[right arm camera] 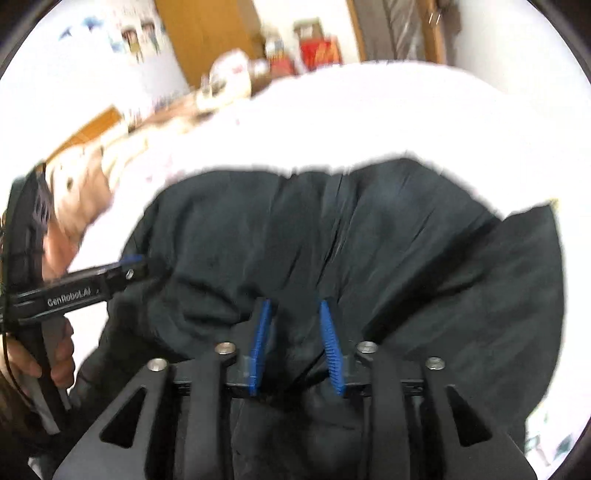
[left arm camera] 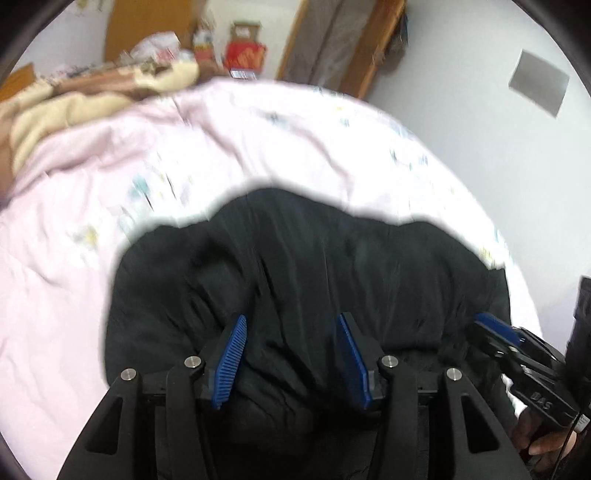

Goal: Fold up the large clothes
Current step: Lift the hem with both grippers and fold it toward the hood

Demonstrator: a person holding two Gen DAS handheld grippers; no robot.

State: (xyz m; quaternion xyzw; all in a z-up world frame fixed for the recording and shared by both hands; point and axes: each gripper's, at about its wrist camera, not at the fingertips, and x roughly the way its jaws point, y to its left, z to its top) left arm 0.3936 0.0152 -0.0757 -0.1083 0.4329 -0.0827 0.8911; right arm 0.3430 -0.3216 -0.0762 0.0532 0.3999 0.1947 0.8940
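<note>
Item: black garment (left arm camera: 303,266), bunched on pink bed sheet (left arm camera: 92,192) | left gripper (left arm camera: 295,354): jaws parted, cloth between, grip uncertain | right gripper (right arm camera: 295,343): jaws parted, cloth between, not clamped | progress: partly gathered, uneven, neat folds outstanding

Black garment (left arm camera: 295,266): matt woven cloth, soft creases, faint sheen. Bedsheet (left arm camera: 74,206) at 10 o'clock: pale pink cotton-like cloth, matt, wrinkled. Left claw (left arm camera: 291,358): matt black plastic links, ribbed blue rubbery pads (left arm camera: 231,358), bright metal pins. Right claw (right arm camera: 295,347): same build. Headboard (right arm camera: 207,33) at 12 o'clock: smooth wood.
</note>
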